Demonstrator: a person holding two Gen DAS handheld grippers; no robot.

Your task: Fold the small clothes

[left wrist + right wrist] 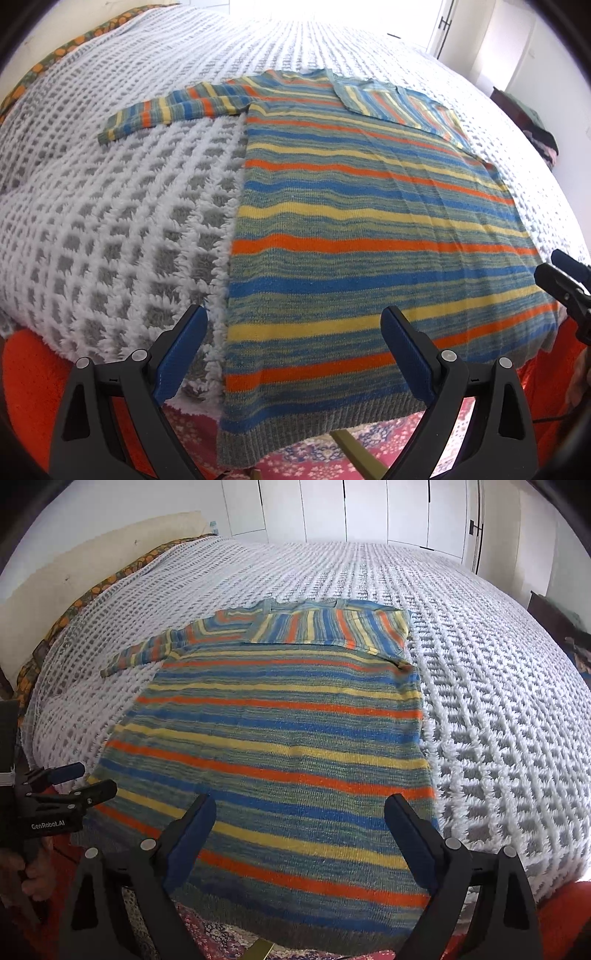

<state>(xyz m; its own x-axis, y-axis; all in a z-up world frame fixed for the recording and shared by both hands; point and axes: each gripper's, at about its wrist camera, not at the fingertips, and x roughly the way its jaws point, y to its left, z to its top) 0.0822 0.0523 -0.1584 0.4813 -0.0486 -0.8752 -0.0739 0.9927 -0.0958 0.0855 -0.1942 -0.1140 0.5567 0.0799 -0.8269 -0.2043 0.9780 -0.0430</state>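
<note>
Both claws, left gripper (293,354) and right gripper (300,840), spread wide and empty above near hem of striped orange-blue-yellow knit sweater (362,229) lying flat on white waffle bedspread (110,221); right sleeve folded in, left sleeve (173,110) outstanding, likely next.

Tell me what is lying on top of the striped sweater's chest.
The right sleeve is folded across the striped sweater; the left sleeve lies out on the blanket. The chest beneath the fold is hidden.

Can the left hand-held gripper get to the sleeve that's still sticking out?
Probably yes. The left hand-held gripper is open, and the sleeve lies flat on the blanket with nothing covering it, though it is farther up the bed.
</note>
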